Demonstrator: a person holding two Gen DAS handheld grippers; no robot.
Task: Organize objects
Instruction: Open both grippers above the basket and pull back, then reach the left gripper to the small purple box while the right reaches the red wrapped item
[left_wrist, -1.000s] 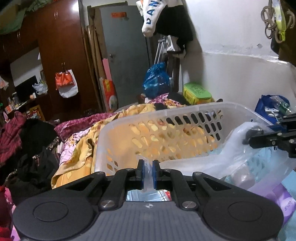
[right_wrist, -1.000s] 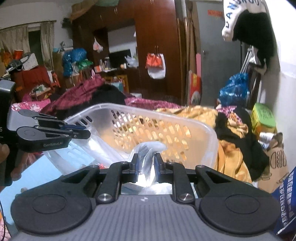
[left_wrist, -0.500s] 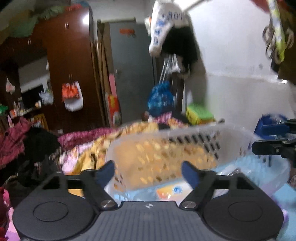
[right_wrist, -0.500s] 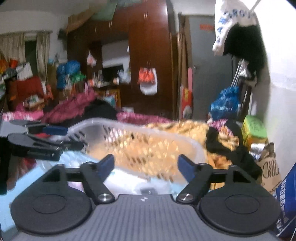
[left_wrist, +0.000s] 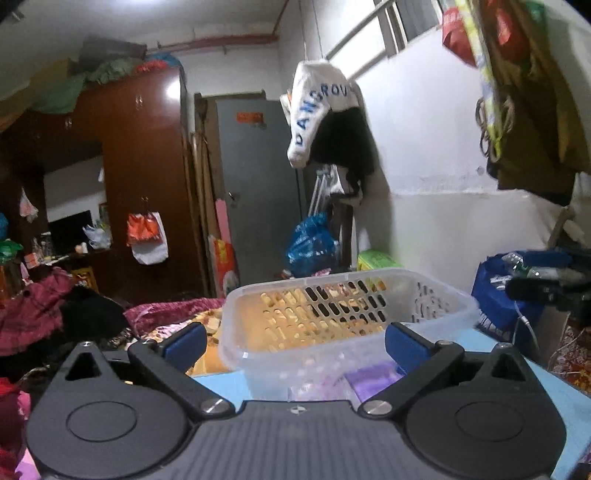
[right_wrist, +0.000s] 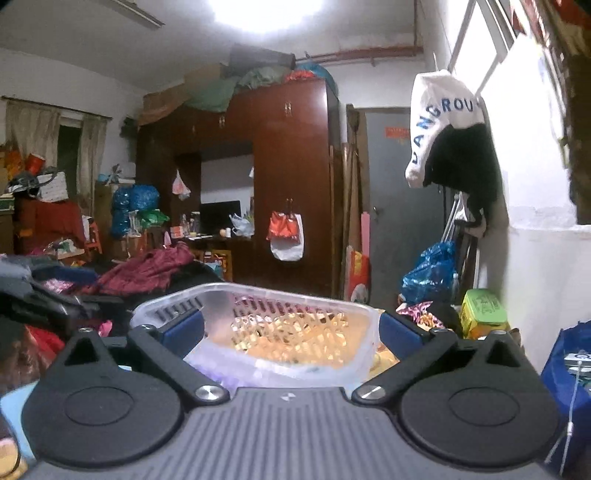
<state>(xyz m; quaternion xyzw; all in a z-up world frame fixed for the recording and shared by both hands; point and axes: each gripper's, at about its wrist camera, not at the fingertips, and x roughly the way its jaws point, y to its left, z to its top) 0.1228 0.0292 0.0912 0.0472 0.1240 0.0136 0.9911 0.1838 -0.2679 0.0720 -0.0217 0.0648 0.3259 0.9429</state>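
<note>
A translucent white laundry basket (left_wrist: 443, 291) stands on a light blue tabletop (left_wrist: 221, 384). Purple and pink packets (left_wrist: 373, 376) show dimly through its near wall. My left gripper (left_wrist: 293, 345) is drawn back in front of the basket, its jaws opening wide with nothing held between the blue pads. My right gripper (right_wrist: 291, 332) faces the same basket (right_wrist: 343, 302) from the other side, its jaws also opening wide and empty. Each gripper appears as a dark blur at the edge of the other's view: the right gripper (left_wrist: 546, 284) and the left gripper (right_wrist: 55, 302).
Behind the basket is a bed with a yellow patterned blanket (left_wrist: 207, 325) and piled clothes (right_wrist: 147, 266). A blue bag (left_wrist: 495, 295) and a green box (right_wrist: 480, 314) sit by the white wall on the right. A dark wardrobe (right_wrist: 288, 177) fills the back.
Both grippers were shut on a white plastic bag over the basket. They have let it go, opened wide and pulled back, with the views tilted upward.
</note>
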